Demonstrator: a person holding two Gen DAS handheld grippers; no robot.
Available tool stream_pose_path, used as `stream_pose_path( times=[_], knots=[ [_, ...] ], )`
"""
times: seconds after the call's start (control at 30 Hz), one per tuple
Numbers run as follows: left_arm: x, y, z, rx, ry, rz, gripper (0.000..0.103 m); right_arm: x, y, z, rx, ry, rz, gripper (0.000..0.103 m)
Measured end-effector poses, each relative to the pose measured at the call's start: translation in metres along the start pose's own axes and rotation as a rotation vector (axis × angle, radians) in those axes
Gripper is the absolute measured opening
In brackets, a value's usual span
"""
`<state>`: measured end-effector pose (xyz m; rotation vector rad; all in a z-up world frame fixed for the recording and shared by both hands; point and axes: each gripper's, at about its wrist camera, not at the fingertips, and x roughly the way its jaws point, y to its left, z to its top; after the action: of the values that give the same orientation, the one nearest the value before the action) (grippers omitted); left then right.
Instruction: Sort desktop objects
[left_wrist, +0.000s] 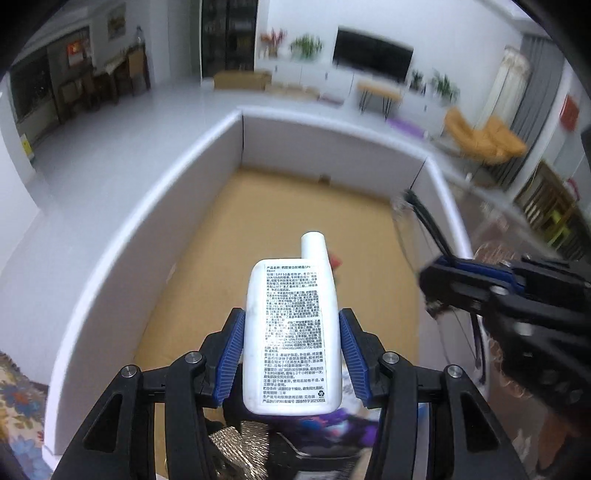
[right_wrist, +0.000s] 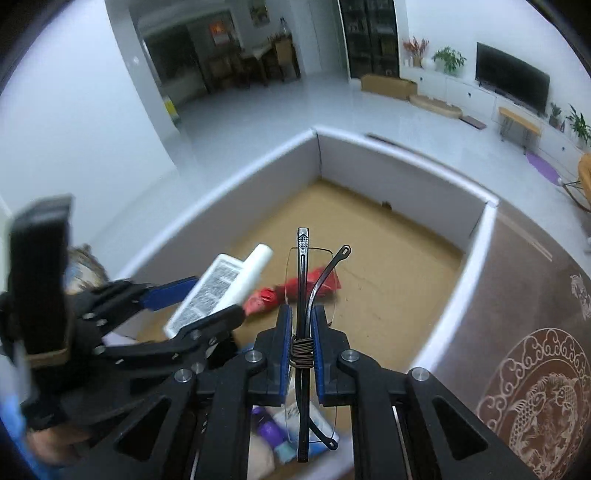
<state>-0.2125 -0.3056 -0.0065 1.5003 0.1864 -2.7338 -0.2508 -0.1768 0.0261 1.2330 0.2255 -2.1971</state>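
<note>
the left gripper (left_wrist: 291, 354) holds a white bottle (left_wrist: 291, 332). its blue jaws are clamped on the two sides of the bottle, low down near the bottle's flat end. the bottle's white cap (left_wrist: 314, 245) points away from the gripper. a label with small black print covers the side that faces the camera. the bottle hangs in the air over a big white-walled box (left_wrist: 147, 229) with a brown cardboard floor.

the right gripper (right_wrist: 302, 332) holds a pair of glasses (right_wrist: 306, 288). its jaws are pressed together on the thin dark arms of the glasses, where a brown cord (right_wrist: 302, 352) is wound around them. one arm stands straight up out of the jaws and the other bends off to the right. the clear lenses are hard to see. the glasses are also up in the air over the same box (right_wrist: 476, 251).

a red packet (right_wrist: 291, 290) lies on the box floor, near the middle. in the right wrist view the left gripper (right_wrist: 195, 301) and its bottle (right_wrist: 218, 288) are just to the left of the glasses. in the left wrist view the right gripper (left_wrist: 439, 277) shows at the right edge, blurred.

at the near edge of the box, under both grippers, lie some blurry things, one purple (right_wrist: 269, 428) and one gold and shiny (left_wrist: 240, 443). the box sits on a brown surface (right_wrist: 535, 332) with pale round patterns.
</note>
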Motion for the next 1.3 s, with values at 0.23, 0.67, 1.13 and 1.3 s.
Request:
stream_pose_path(
  times=[0.23,0.67,1.13,1.3],
  knots=[
    [0.025,0.008,-0.011,0.003,0.102,0.034,0.051,0.063,-0.001,-0.008,0.034,0.136,-0.019,0.019],
    [-0.021,0.001,-0.013,-0.011,-0.067,0.206,0.088,0.042,-0.024,0.009,0.099,0.178,-0.067,0.089],
    [-0.106,0.002,-0.040,-0.132,-0.206,0.236,0.095,-0.034,-0.015,-0.003,0.093,0.027,-0.150,0.094],
    [-0.098,0.012,-0.043,-0.149,-0.167,0.255,0.095,-0.062,0.007,-0.005,0.032,-0.121,-0.185,0.095]
  ],
)
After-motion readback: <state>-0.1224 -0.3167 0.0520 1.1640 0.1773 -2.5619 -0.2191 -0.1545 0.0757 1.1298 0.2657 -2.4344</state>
